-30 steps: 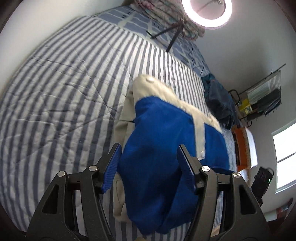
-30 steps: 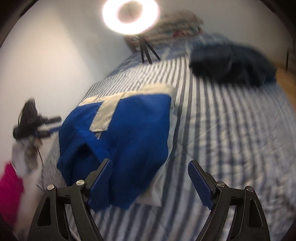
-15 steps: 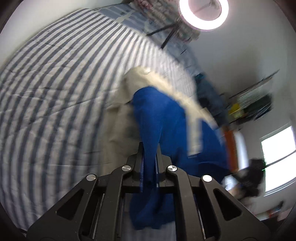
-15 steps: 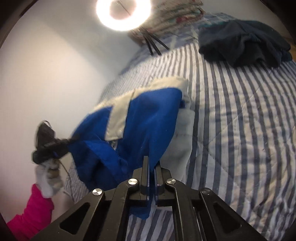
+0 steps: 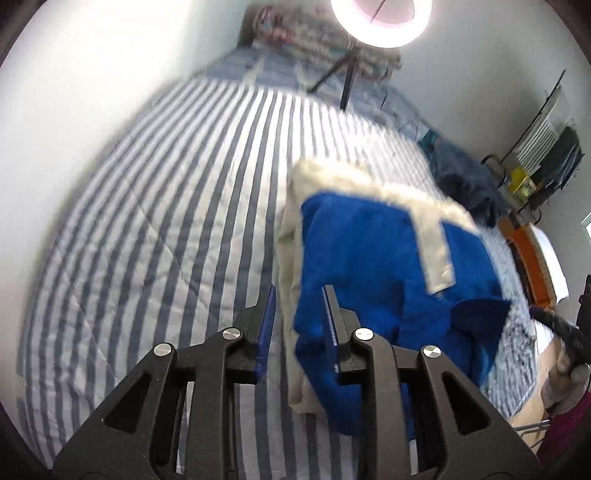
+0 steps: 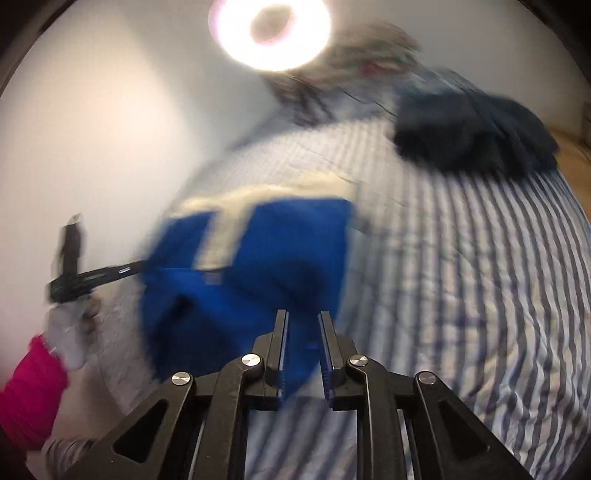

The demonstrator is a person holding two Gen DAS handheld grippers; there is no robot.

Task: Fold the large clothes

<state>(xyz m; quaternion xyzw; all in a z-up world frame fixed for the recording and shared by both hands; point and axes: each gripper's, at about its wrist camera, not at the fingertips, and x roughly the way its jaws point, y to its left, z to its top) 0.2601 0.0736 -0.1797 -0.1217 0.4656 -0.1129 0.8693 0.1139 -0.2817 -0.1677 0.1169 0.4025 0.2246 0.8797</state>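
Jacket (image 5: pixel 369 266) lies folded on bed — both grippers parted, just over its near edge.

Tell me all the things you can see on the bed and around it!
jacket: one, bright blue with cream trim, folded on the bed's near part
bedcover: one, blue and white stripes, under everything
dark clothes: one navy heap, far side of the bed
ring light: one, glowing white, on a stand at the bed's far end
left hand-held gripper: black with blue pads, slightly open at the jacket's edge
right hand-held gripper: black, slightly open at the jacket's edge
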